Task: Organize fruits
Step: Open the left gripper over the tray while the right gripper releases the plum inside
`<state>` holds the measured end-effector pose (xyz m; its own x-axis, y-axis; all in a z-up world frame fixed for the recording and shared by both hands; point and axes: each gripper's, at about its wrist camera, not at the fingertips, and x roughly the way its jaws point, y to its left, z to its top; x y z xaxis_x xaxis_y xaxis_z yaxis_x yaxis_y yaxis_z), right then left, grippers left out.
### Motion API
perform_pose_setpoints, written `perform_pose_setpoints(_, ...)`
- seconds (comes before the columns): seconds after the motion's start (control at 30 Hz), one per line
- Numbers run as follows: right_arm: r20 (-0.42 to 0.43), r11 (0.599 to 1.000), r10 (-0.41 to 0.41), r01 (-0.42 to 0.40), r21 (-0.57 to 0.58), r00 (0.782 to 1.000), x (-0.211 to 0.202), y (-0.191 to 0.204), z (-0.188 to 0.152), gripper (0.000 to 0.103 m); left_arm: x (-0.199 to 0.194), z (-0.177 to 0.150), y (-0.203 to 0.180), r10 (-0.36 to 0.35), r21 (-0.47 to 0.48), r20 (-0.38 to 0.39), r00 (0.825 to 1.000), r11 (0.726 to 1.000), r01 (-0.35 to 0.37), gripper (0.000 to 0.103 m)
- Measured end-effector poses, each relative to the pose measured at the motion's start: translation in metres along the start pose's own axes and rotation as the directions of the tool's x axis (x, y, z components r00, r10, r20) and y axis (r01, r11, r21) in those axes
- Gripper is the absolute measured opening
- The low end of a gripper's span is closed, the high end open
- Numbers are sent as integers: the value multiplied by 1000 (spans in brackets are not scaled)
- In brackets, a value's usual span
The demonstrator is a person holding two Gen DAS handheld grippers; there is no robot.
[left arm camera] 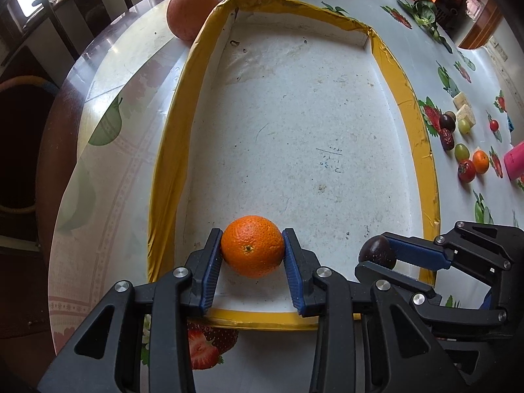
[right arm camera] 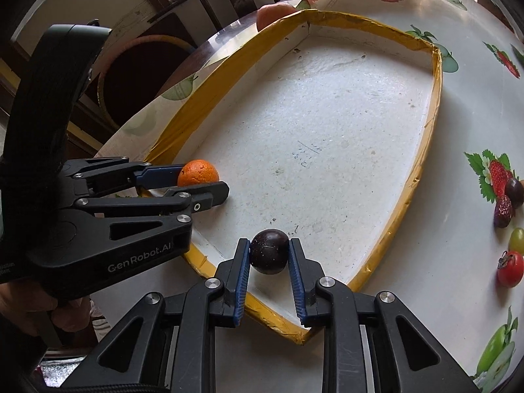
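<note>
A shallow white tray with a yellow taped rim (left arm camera: 170, 150) (right arm camera: 422, 170) lies on the fruit-print tablecloth. My left gripper (left arm camera: 252, 255) (right arm camera: 199, 180) is shut on a small orange (left arm camera: 252, 250) (right arm camera: 197, 172) just inside the tray's near left corner, low over the floor. My right gripper (right arm camera: 269, 255) (left arm camera: 376, 255) is shut on a dark purple round fruit (right arm camera: 269, 251) (left arm camera: 376, 250) above the tray's near edge, to the right of the left gripper. The rest of the tray floor is bare.
A large orange-red fruit (left arm camera: 188, 13) (right arm camera: 273, 13) sits outside the tray's far left corner. Several small fruits lie on the cloth to the right: a dark plum (right arm camera: 514, 191), a red date (right arm camera: 502, 211), a green grape (right arm camera: 517, 240), a red tomato (right arm camera: 510, 268), another orange (left arm camera: 480, 161). A pink cup (left arm camera: 514, 160) stands beyond them.
</note>
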<state>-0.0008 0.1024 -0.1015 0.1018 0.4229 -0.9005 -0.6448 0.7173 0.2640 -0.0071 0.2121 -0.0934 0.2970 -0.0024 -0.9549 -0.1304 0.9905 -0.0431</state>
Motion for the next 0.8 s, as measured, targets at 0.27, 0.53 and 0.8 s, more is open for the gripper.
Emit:
perform_pose_setpoints(0.27,16,999,-47,47,-20,999,-5,3,5,46,1,9,-3,-33,-38,-2,999,999,33,57)
perform_pose_setpoints(0.53,63,999,-33,34,-12,997,-33,-1,-4,52,-16,5,-8,-16,-27,36,999,999,17,57)
perform_pose_setpoints(0.8,117,998,-52,49,26,992,-69,-14,-21,52,-38,5,-21,-18,-33,86,996,999,21,57)
